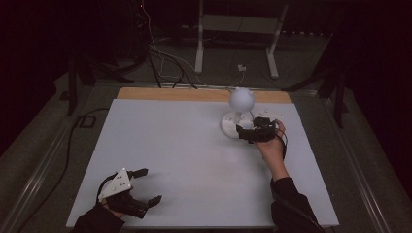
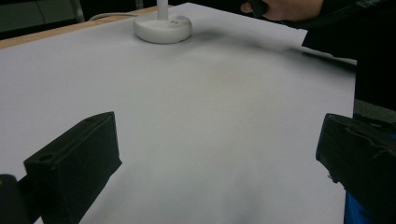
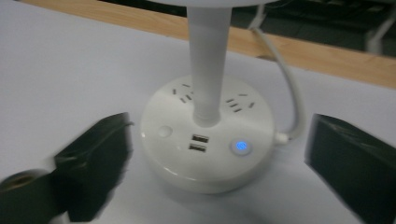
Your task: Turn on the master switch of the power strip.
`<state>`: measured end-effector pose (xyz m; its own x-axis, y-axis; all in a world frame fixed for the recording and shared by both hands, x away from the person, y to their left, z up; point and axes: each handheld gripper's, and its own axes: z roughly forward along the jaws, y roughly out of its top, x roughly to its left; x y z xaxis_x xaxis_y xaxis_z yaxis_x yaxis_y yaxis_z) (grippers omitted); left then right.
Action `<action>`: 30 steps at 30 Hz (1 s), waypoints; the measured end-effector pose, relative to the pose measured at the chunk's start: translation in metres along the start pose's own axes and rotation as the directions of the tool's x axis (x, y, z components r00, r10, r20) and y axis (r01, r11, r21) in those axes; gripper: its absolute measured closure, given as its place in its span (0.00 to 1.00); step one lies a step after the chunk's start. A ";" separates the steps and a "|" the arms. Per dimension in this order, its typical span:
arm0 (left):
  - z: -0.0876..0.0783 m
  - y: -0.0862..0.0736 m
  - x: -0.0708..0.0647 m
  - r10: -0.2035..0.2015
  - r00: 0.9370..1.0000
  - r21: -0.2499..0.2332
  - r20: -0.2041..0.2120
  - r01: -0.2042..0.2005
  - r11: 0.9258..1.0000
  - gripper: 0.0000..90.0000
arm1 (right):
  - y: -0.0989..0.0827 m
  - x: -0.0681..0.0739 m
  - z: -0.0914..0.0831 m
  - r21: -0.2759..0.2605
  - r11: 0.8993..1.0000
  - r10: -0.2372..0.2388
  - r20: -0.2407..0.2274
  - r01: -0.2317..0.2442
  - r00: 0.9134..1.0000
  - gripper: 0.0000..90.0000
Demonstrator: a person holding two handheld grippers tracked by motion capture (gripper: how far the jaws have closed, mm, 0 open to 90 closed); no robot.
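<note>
White desk lamp stands far right on the white table, round base flat, stem upright, globe head on top. Base carries sockets, two USB ports, a lit blue button; white cord leaves its far side. Right gripper sits just near of the base, jaws spread wide, nothing between them, not touching. Left gripper rests near left, well apart, jaws spread, empty.
</note>
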<state>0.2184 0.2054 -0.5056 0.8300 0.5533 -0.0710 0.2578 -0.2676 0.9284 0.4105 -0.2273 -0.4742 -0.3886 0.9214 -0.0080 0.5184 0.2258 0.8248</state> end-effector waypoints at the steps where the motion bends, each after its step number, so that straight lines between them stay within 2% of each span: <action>1: 0.000 0.000 0.000 -0.001 1.000 0.000 0.001 0.001 1.000 0.00 | 0.000 0.001 -0.001 0.007 1.000 -0.001 -0.005 0.001 1.000 0.00; 4: 0.000 0.000 0.000 0.000 1.000 0.000 0.001 0.000 1.000 0.00 | 0.001 0.001 -0.004 0.005 1.000 0.022 -0.059 -0.022 0.998 0.00; 5: 0.000 0.000 0.000 0.000 1.000 0.000 0.001 0.000 1.000 0.00 | 0.002 0.001 -0.006 0.012 1.000 0.030 -0.096 -0.029 0.995 0.00; 9: 0.000 0.000 0.000 0.000 1.000 -0.001 0.003 0.000 1.000 0.00 | 0.003 0.003 -0.011 0.012 1.000 0.024 -0.136 -0.022 0.990 0.00; 11: 0.001 0.000 0.000 -0.001 1.000 -0.001 0.005 0.001 1.000 0.00 | 0.003 0.006 -0.014 0.013 1.000 0.005 -0.134 -0.003 0.991 0.00; 14: 0.001 0.000 0.000 0.001 1.000 -0.001 0.006 -0.001 1.000 0.00 | 0.004 0.011 -0.020 0.015 1.000 -0.011 -0.164 0.014 0.986 0.00; 19: 0.001 0.000 0.000 0.001 1.000 -0.005 0.004 -0.001 1.000 0.00 | 0.003 0.013 -0.025 0.010 1.000 -0.017 -0.178 0.020 0.984 0.00; 30: 0.000 0.001 0.000 0.000 1.000 -0.008 0.007 0.001 1.000 0.00 | -0.009 0.022 -0.047 0.006 0.999 -0.030 -0.241 0.033 0.970 0.00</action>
<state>0.2190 0.2053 -0.5052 0.8334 0.5477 -0.0741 0.2543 -0.2609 0.9313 0.3616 -0.2240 -0.4558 -0.5762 0.8108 0.1035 0.5099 0.2577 0.8207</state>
